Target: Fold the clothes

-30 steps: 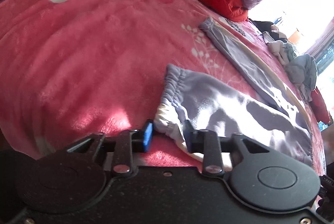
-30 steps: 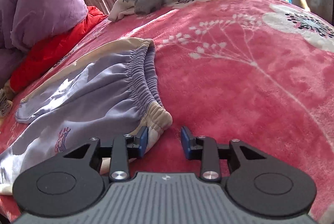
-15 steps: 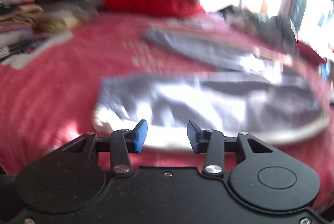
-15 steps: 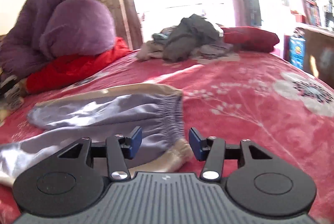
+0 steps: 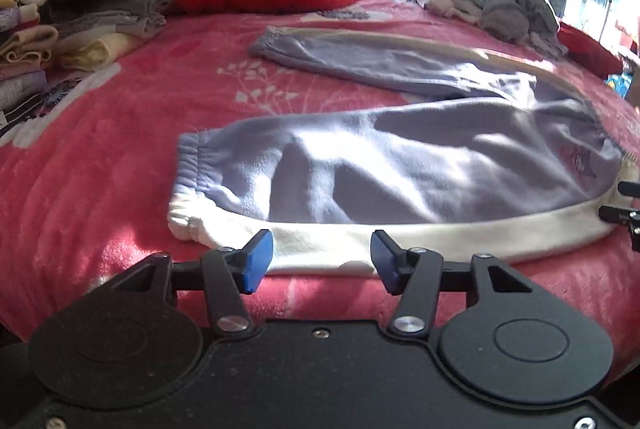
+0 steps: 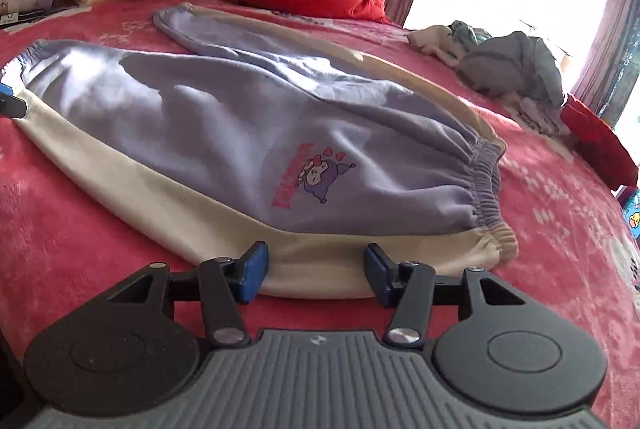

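Pants (image 5: pixel 420 165) laid flat on the red blanket (image 5: pixel 92 157), legs splayed in a V: near leg runs left-right straight ahead of both claws, far leg (image 5: pixel 380 65) angles off toward the back. Cuffs left, waistband (image 6: pixel 486 185) right. Cream side stripe (image 5: pixel 440 233) is the near edge.

Left gripper (image 5: pixel 322 257): jaws wide, holding nothing, just short of the cream stripe, a bit right of the near cuff (image 5: pixel 192 181). Right gripper (image 6: pixel 312 269): also wide, empty, at the same stripe, just left of the waistband corner.

Looks like the step is pinching the near edge to fold the near leg over onto the far one. To do it well:
- Slide the lower finger under the stripe and take both fabric layers, not just the top one.
- Close both sides together, lift evenly so the leg doesn't twist.
- Carry far, land cuff on cuff and waistband on itself.
- Fleece on a plush blanket will likely drag; lift clear rather than sliding.

Folded stack (image 5: pixel 60 29) at far left, unfolded heap (image 5: pixel 508 9) at far right, both well apart from the pants.
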Demonstrator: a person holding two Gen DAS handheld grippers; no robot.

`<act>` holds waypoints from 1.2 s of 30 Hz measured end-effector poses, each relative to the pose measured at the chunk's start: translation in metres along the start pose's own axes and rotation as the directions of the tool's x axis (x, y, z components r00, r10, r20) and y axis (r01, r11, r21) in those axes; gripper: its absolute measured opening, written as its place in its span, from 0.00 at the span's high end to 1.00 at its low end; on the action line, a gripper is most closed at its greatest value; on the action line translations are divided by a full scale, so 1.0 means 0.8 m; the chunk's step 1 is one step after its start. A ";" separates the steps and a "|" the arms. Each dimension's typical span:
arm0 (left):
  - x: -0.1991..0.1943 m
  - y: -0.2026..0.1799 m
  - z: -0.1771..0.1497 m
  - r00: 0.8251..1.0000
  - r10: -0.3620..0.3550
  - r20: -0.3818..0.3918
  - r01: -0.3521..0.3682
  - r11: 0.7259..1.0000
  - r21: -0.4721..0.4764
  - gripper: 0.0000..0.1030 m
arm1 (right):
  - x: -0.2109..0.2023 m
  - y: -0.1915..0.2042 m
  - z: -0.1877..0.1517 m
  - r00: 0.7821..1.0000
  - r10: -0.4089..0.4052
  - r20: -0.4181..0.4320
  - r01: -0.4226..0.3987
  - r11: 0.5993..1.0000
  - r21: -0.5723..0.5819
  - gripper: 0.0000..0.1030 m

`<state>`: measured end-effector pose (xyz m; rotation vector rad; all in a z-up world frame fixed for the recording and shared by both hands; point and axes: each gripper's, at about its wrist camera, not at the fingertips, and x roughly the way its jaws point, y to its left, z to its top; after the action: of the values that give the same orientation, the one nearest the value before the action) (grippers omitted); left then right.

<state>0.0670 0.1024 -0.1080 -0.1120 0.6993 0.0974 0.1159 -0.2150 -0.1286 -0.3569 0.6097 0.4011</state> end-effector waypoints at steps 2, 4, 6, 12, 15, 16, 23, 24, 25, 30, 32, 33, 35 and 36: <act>-0.014 0.009 0.013 0.999 -0.005 0.033 0.005 1.000 0.008 0.47 | -0.011 -0.007 0.003 0.999 0.002 0.044 -0.003 1.000 0.028 0.48; -0.028 0.016 0.029 0.998 0.014 0.064 -0.020 0.996 0.086 0.47 | -0.019 -0.015 0.004 0.997 -0.020 0.076 0.016 0.999 0.051 0.48; -0.042 0.021 0.042 0.996 0.023 0.089 -0.039 0.982 0.187 0.48 | -0.025 -0.025 0.002 0.994 -0.050 0.098 0.044 0.997 0.067 0.49; -0.062 0.011 0.023 0.986 0.094 0.141 -0.164 0.736 0.657 0.46 | -0.031 -0.039 -0.006 0.983 -0.135 0.126 0.134 0.991 0.018 0.49; -0.060 0.014 0.009 0.986 0.108 0.124 -0.164 0.684 0.711 0.46 | -0.033 -0.035 -0.010 0.981 -0.145 0.126 0.150 0.988 -0.037 0.49; -0.059 0.015 0.004 0.988 0.110 0.113 -0.157 0.666 0.729 0.46 | -0.033 -0.033 -0.011 0.982 -0.144 0.124 0.152 0.987 -0.057 0.49; -0.048 0.003 -0.031 0.978 0.168 0.120 -0.181 0.424 0.887 0.46 | -0.037 -0.013 -0.024 0.986 -0.137 0.090 0.154 0.965 -0.214 0.47; -0.046 0.003 -0.034 0.978 0.170 0.121 -0.182 0.413 0.892 0.46 | -0.037 -0.012 -0.027 0.986 -0.143 0.084 0.159 0.959 -0.234 0.47; -0.044 0.004 -0.036 0.978 0.174 0.117 -0.180 0.406 0.896 0.46 | -0.036 -0.012 -0.030 0.986 -0.151 0.078 0.166 0.953 -0.253 0.47; -0.027 0.006 -0.053 0.976 0.180 0.125 -0.186 0.377 0.907 0.46 | -0.030 -0.015 -0.044 0.981 -0.187 0.058 0.195 0.931 -0.309 0.47; -0.019 0.005 -0.060 0.976 0.174 0.132 -0.190 0.378 0.906 0.47 | -0.026 -0.016 -0.049 0.979 -0.195 0.062 0.204 0.922 -0.329 0.45; -0.015 0.004 -0.065 0.974 0.176 0.143 -0.200 0.368 0.908 0.47 | -0.024 -0.016 -0.051 0.978 -0.200 0.067 0.211 0.918 -0.336 0.43; -0.007 0.004 -0.073 0.968 0.180 0.175 -0.228 0.340 0.912 0.50 | -0.020 -0.018 -0.053 0.975 -0.210 0.079 0.224 0.910 -0.348 0.42; -0.005 0.004 -0.077 0.966 0.178 0.186 -0.238 0.335 0.912 0.51 | -0.017 -0.018 -0.054 0.973 -0.215 0.085 0.231 0.907 -0.353 0.39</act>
<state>0.0244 0.0968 -0.1524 1.1309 0.6193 -0.0703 0.0916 -0.2501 -0.1502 -0.7624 0.4427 0.2984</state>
